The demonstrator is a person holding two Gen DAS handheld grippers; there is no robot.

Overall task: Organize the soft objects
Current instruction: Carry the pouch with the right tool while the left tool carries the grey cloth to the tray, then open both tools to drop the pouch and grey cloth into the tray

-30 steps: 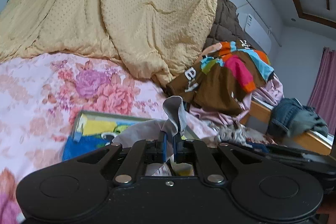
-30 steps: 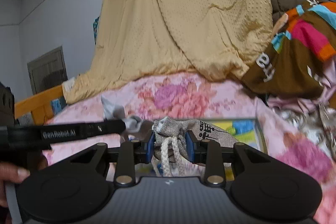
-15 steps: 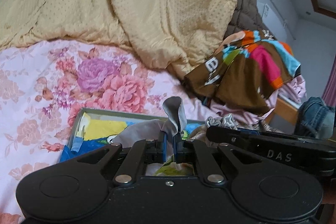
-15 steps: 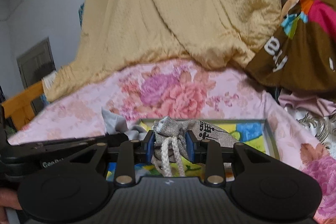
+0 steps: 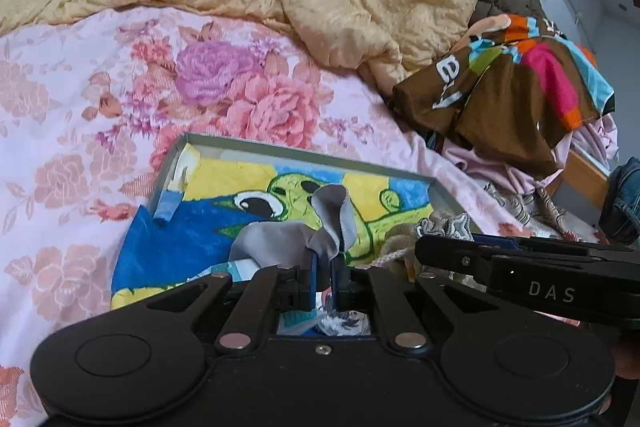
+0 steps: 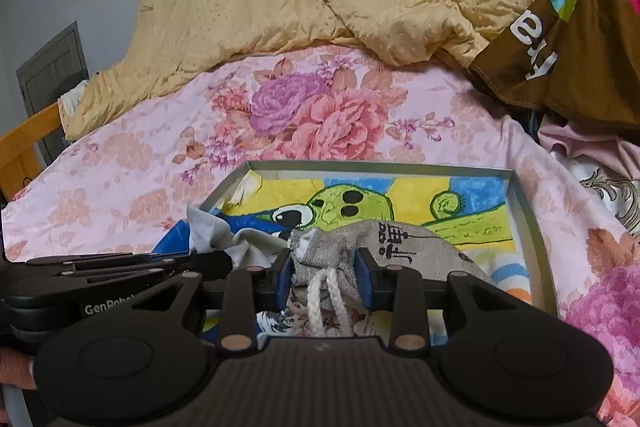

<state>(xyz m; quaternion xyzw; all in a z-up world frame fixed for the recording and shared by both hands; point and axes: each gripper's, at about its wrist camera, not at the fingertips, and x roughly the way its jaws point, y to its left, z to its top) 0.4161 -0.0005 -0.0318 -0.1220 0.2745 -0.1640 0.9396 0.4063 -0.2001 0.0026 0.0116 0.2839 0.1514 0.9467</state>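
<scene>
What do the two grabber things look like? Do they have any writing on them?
Both are black plastic with round discs, silver rivets and blue finger pads. The left gripper reads "GenRobo" on its side in the right view; the right gripper shows "DAS" in the left view.

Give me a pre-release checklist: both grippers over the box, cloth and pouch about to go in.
1. Left gripper shut on the grey cloth: ok.
2. Right gripper jaws opening, drawstring pouch between the pads: ok.
3. Pouch over the shallow box: ok, it shows in front of the cartoon towel lining it.
4. Cloth over the box: ok, hangs above the towel's blue part.
5. Pouch or cloth touching the towel: cannot tell.
6. Grippers apart from each other: cannot tell, they look close.
</scene>
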